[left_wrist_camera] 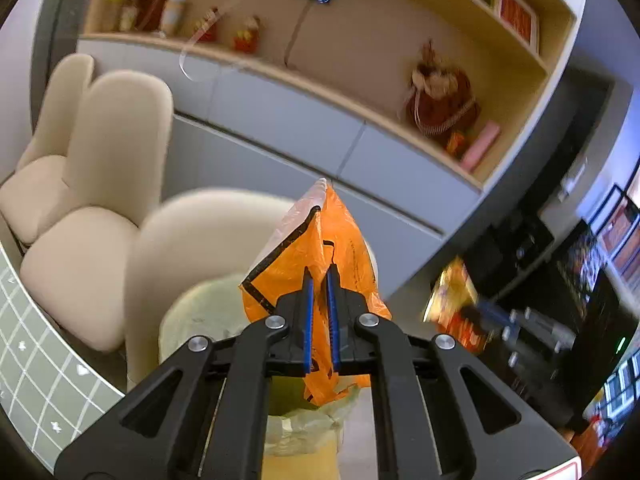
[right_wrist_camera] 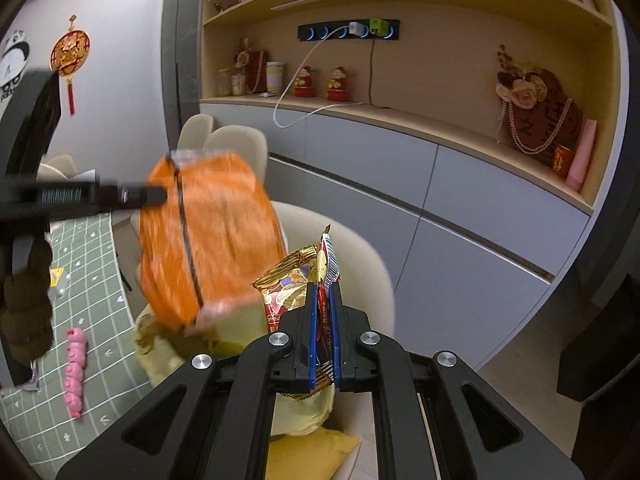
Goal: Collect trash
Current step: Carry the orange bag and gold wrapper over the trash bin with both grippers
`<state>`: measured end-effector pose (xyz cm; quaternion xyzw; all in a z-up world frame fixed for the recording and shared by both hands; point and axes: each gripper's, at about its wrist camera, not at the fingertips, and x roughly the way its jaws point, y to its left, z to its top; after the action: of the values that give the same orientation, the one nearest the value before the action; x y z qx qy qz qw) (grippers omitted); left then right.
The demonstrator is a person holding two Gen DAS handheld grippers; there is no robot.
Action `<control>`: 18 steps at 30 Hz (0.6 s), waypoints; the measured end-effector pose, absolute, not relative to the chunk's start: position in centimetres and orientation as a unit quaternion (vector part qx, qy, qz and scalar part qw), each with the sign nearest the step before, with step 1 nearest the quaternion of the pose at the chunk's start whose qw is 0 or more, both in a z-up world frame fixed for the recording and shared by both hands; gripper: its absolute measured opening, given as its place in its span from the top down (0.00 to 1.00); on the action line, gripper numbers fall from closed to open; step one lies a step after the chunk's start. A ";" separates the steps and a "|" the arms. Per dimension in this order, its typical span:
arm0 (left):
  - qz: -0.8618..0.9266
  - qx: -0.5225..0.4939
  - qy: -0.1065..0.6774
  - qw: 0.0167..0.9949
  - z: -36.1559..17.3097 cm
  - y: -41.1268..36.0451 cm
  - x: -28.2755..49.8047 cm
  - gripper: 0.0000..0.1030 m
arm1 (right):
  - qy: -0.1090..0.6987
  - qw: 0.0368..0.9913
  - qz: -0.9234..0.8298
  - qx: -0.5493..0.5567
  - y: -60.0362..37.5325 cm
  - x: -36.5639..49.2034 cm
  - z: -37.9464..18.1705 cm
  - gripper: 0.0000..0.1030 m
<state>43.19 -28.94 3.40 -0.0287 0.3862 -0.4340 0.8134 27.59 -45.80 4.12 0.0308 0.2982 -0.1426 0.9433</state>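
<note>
Trash fills both of my grippers. My left gripper [left_wrist_camera: 320, 276] is clamped on an orange bag [left_wrist_camera: 320, 240] with black border lines and a clear strip along its top edge; there is dark print on it, too blurred to read. From the right wrist view the same bag [right_wrist_camera: 208, 240] hangs smeared with motion, pinched at its upper left corner by my left gripper [right_wrist_camera: 158, 194].

My right gripper [right_wrist_camera: 325, 292] is clamped on a red and gold wrapper [right_wrist_camera: 292, 276], crumpled, with a barcode on a flap near its top. White characters run along the red part between my blue pads [right_wrist_camera: 311, 320], but I cannot make them out.

Both pieces hang over a bin [left_wrist_camera: 200, 312] lined with a pale yellow-green liner [right_wrist_camera: 304, 412], which stands just beside a cream chair [left_wrist_camera: 192, 232]. To the left lies a table under a green checked cloth [right_wrist_camera: 100, 344], with a pink segmented toy [right_wrist_camera: 76, 372] on it. Behind stand grey cabinets [right_wrist_camera: 480, 208] and a wooden shelf [right_wrist_camera: 400, 116] carrying two red figurines [right_wrist_camera: 320, 84], jars and a dark heart-shaped ornament [right_wrist_camera: 540, 124] draped with pearls. A red and gold round charm [right_wrist_camera: 70, 54] hangs on the wall.
</note>
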 end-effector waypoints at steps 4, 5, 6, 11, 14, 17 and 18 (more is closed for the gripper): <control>-0.366 0.068 0.423 0.826 -1.4 -31.4 43.2 0.94 | 0.295 0.944 -0.137 0.051 -47.1 28.5 3.7 0.93; -0.348 0.085 0.435 0.826 -2.5 -31.5 43.3 0.95 | 0.295 0.945 -0.133 0.051 -47.1 28.8 3.6 0.93; -0.332 0.100 0.446 0.825 -3.6 -31.4 43.4 0.95 | 0.296 0.946 -0.126 0.049 -47.0 29.2 3.5 0.93; -0.301 0.083 0.467 0.827 -5.5 -30.1 44.8 0.95 | 0.302 0.949 -0.084 0.041 -45.4 31.5 2.8 0.93; -0.313 0.027 0.476 0.821 -5.0 -29.2 45.6 0.92 | 0.308 0.948 -0.051 0.054 -44.3 33.1 2.2 0.93; -0.325 -0.025 0.486 0.811 -4.2 -27.6 45.9 0.71 | 0.314 0.947 -0.020 0.056 -43.2 34.6 1.9 0.93; -0.322 -0.033 0.483 0.814 -3.8 -26.6 45.5 0.68 | 0.318 0.947 -0.004 0.054 -42.5 35.4 1.8 0.93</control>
<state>45.52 -26.58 -3.82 -0.0325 0.4826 -0.3218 0.8139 35.36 -42.53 1.78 0.0536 0.3180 -0.0042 0.9466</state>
